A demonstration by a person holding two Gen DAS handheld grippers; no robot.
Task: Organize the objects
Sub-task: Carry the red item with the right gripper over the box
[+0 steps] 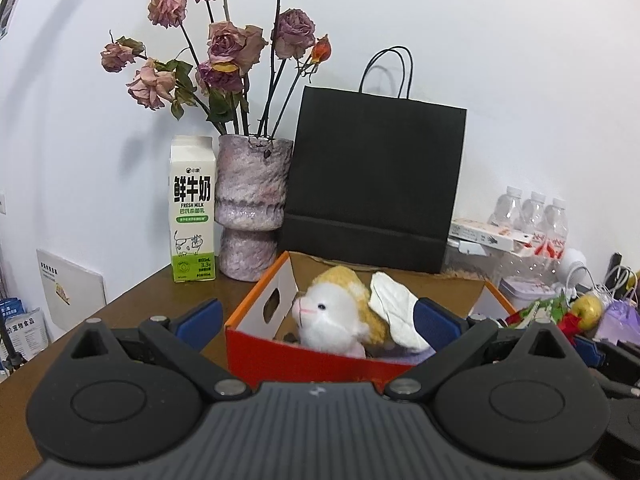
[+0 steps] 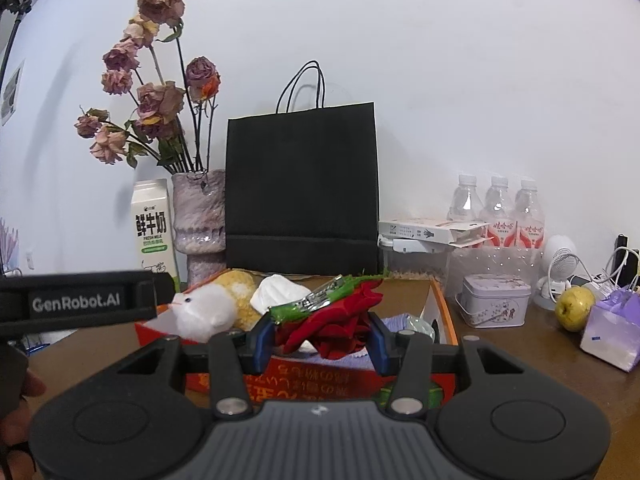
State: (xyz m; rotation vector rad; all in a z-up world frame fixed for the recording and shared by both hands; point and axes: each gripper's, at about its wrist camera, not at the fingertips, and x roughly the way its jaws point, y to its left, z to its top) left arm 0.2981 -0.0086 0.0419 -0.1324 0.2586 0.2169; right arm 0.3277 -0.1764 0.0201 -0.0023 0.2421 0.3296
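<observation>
The right claw [image 2: 323, 340] gripped a red rose [image 2: 340, 324] above the box [image 2: 442, 312]; only the right view showed that grip. The left claw [image 1: 318, 320] gaped wide before the box [image 1: 256, 304], the plush [image 1: 336, 320] inside.

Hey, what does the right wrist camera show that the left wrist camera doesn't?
Only the right wrist view shows the right gripper shut on the red artificial rose, plus the lilac tin in full. Only the left wrist view shows the left gripper open and empty, its blue fingers wide apart. Both show the orange box, plush toy, black bag, milk carton and vase.
</observation>
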